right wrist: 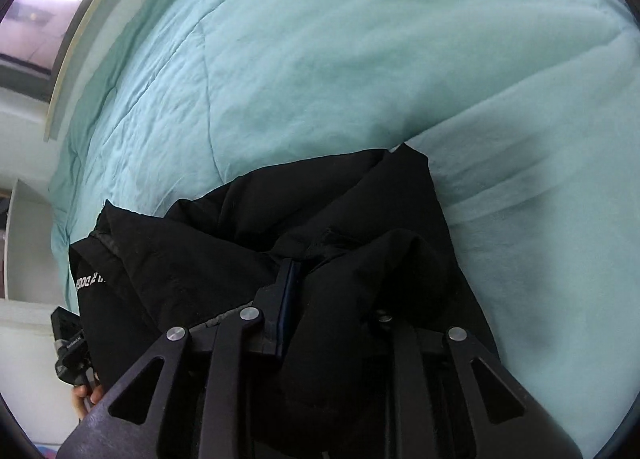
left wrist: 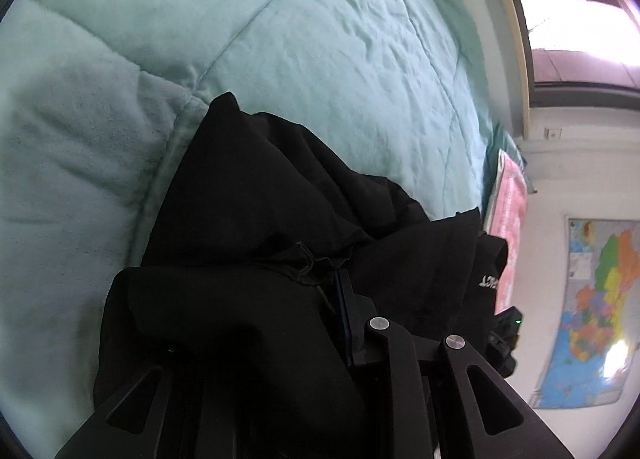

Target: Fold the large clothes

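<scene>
Both the left tool (left wrist: 344,299) and the right tool (right wrist: 296,279) pinch bunched edges of a black jacket (left wrist: 280,199), apparently lifting it just above the mint-green bed quilt (left wrist: 280,39) for folding.

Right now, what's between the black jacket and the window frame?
Only the bare teal comforter lies between the black jacket and the window frame, seen in the left wrist view.

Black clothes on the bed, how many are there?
1 that I can tell: a black jacket bunched on the teal blanket, with the left tongs and right tongs both gripping it. Its folds could hide something underneath.
</scene>
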{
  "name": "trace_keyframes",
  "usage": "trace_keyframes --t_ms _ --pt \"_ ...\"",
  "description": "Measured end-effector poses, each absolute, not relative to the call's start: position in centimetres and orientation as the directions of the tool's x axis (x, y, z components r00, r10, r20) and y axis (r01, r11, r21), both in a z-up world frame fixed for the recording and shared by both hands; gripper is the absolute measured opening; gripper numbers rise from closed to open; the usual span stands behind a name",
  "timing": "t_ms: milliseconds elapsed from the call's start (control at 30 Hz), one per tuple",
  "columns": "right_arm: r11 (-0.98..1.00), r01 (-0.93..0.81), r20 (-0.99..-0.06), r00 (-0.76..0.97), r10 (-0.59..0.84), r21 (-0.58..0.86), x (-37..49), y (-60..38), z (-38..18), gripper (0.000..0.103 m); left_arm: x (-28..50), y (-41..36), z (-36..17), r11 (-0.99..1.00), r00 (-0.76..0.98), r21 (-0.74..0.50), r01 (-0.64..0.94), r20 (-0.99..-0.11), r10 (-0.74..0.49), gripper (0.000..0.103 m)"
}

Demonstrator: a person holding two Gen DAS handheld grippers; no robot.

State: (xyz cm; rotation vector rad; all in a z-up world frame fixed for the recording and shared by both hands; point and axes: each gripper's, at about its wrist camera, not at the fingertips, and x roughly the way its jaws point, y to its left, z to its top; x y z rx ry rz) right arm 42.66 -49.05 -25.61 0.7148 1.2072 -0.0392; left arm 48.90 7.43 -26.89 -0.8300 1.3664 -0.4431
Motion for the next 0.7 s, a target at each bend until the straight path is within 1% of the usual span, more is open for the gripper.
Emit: trace_keyframes --t_ms 100,200,267,300,333,367,400,433,500,533,567,600,633,700 --pt "0.777 0.382 -0.852 0.377 0.365 0.501 42.5 -49.4 -24.9 0.023 48.8 7.8 -25.4 0.652 0.139 -0.742 -0.159 -0.67 -0.729 0.022" --pt "0.753 0.38 -0.832 0.384 0.4 0.538 41.9 -50.3 -23.0 0.028 47.7 8.6 -21.1 0.639 0.126 -0.768 -0.048 -0.639 -0.759 0.025" --pt "0.717 0.356 -0.792 0.395 0.466 0.599 40.7 -50.9 -20.9 0.033 46.5 9.7 -18.1 0.605 0.117 -0.796 0.016 -0.599 -0.792 0.031" --pt "0.708 0.336 -0.775 0.392 0.495 0.622 39.9 -51.2 -19.6 0.035 45.8 10.3 -16.5 0.586 0.112 -0.809 0.044 -0.579 -0.808 0.036" --pt "0.714 0.319 -0.773 0.389 0.501 0.623 39.2 -51.4 -18.5 0.04 45.2 10.8 -15.4 0.579 0.112 -0.812 0.067 -0.571 -0.814 0.039" --pt "0.735 0.301 -0.782 0.388 0.489 0.608 38.4 -51.5 -17.2 0.048 44.4 11.2 -14.0 0.584 0.114 -0.805 0.1 -0.574 -0.811 0.042" --pt "0.762 0.284 -0.796 0.39 0.463 0.582 37.5 -51.6 -15.9 0.053 43.8 11.4 -13.0 0.59 0.118 -0.798 0.123 -0.578 -0.807 0.047" --pt "0.785 0.27 -0.807 0.396 0.437 0.558 36.7 -51.7 -14.7 0.057 43.1 11.8 -11.8 0.592 0.132 -0.792 0.151 -0.577 -0.806 0.057" --pt "0.807 0.251 -0.812 0.419 0.408 0.535 35.5 -51.9 -12.9 0.059 42.4 12.4 -10.5 0.592 0.158 -0.787 0.176 -0.571 -0.806 0.063" --pt "0.82 0.239 -0.812 0.437 0.387 0.52 35.0 -52.0 -12.0 0.061 42.1 12.8 -9.9 0.586 0.174 -0.789 0.186 -0.56 -0.81 0.063" --pt "0.836 0.226 -0.814 0.451 0.366 0.501 34.7 -51.9 -11.5 0.066 42.1 13.2 -9.2 0.567 0.201 -0.801 0.193 -0.533 -0.822 0.064" --pt "0.859 0.212 -0.821 0.464 0.332 0.467 34.8 -51.6 -11.2 0.069 42.2 13.6 -8.9 0.559 0.224 -0.806 0.195 -0.518 -0.825 0.069" --pt "0.872 0.206 -0.828 0.466 0.312 0.444 35.1 -51.2 -11.2 0.073 42.4 14.0 -8.8 0.567 0.252 -0.801 0.193 -0.518 -0.817 0.078" --pt "0.892 0.181 -0.836 0.464 0.293 0.414 36.5 -50.3 -11.8 0.074 43.0 14.3 -9.3 0.642 0.306 -0.748 0.167 -0.58 -0.755 0.079"
